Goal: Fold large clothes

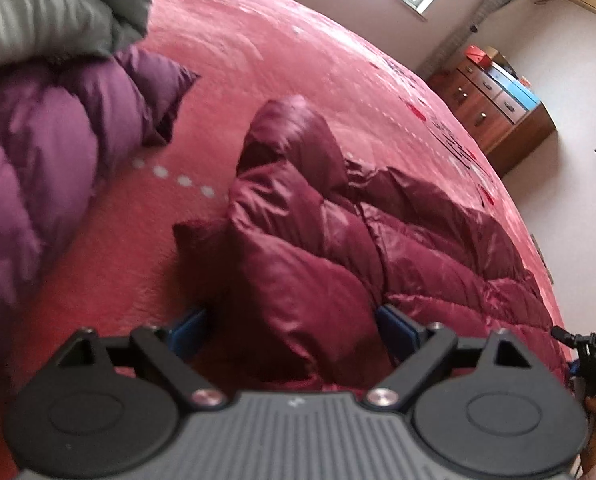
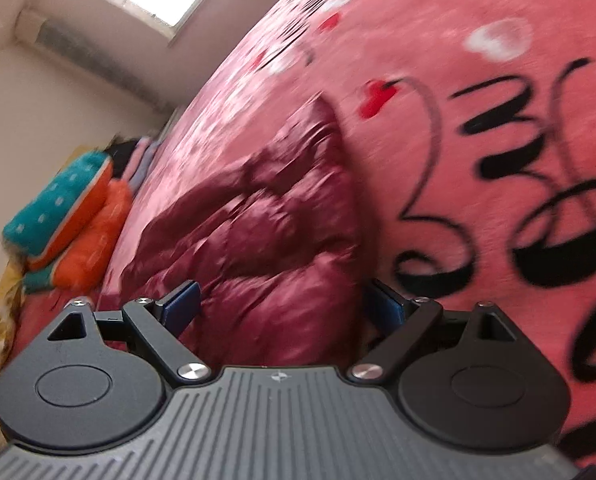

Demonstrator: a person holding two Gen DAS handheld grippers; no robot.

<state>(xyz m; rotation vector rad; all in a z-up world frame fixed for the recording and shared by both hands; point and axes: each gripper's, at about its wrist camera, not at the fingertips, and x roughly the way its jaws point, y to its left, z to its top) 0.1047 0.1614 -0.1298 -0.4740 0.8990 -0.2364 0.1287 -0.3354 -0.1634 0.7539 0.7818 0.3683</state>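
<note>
A shiny maroon puffer jacket (image 1: 378, 232) lies crumpled on a pink blanket (image 1: 258, 60) that covers the bed. My left gripper (image 1: 294, 328) is open, its blue pads (image 1: 190, 326) spread wide on either side of a puffy fold at the jacket's near end. In the right wrist view the same jacket (image 2: 258, 220) stretches away along the blanket (image 2: 438, 160), blurred by motion. My right gripper (image 2: 282, 304) is open too, and the jacket's near edge bulges between its blue pads (image 2: 180, 300). Whether either pad touches the fabric is unclear.
A purple puffer jacket (image 1: 38, 152) and a grey garment (image 1: 50, 12) are piled at the left of the bed. A wooden dresser (image 1: 498, 108) stands by the far wall under a window. Teal and orange bedding (image 2: 70, 220) is stacked at the bed's far left.
</note>
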